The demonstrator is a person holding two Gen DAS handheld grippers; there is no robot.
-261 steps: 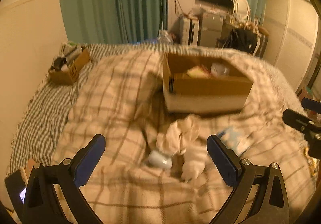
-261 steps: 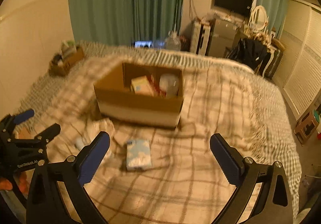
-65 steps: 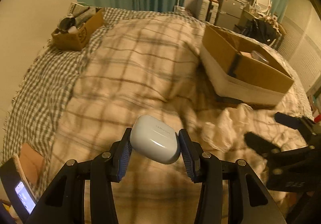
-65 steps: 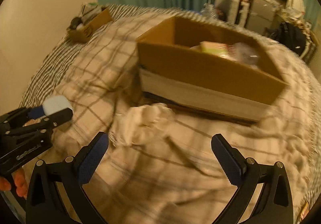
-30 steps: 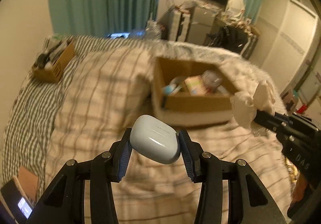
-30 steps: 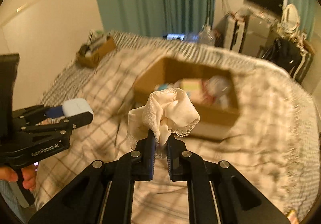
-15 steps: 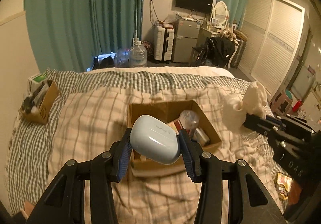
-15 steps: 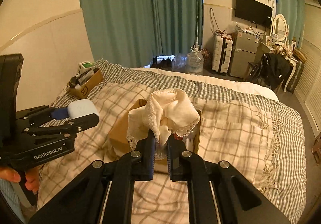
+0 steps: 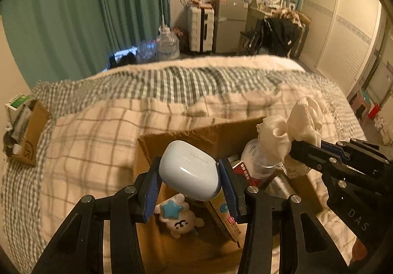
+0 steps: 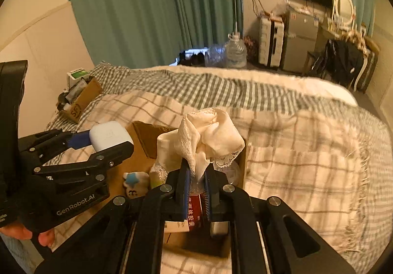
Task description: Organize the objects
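My left gripper [image 9: 189,175] is shut on a white earbud case [image 9: 189,173] and holds it above the open cardboard box [image 9: 196,134] on the bed. It also shows in the right wrist view [image 10: 110,136]. My right gripper [image 10: 197,175] is shut on a cream lace cloth [image 10: 206,136], held over the box's right part; the cloth also shows in the left wrist view [image 9: 294,124]. Inside the box lie a small plush toy [image 9: 176,220], a clear bottle [image 9: 255,163] and a red packet [image 10: 195,212].
A plaid blanket [image 9: 93,131] covers the bed. A small cardboard box [image 9: 27,131] of odds and ends sits at the bed's far left by the wall. Beyond the bed are green curtains [image 9: 98,8], water jugs [image 9: 167,45], a suitcase and a fridge.
Both grippers have moved forward and down over the open box, still holding the case and the cloth. The box's contents now show close beneath them.
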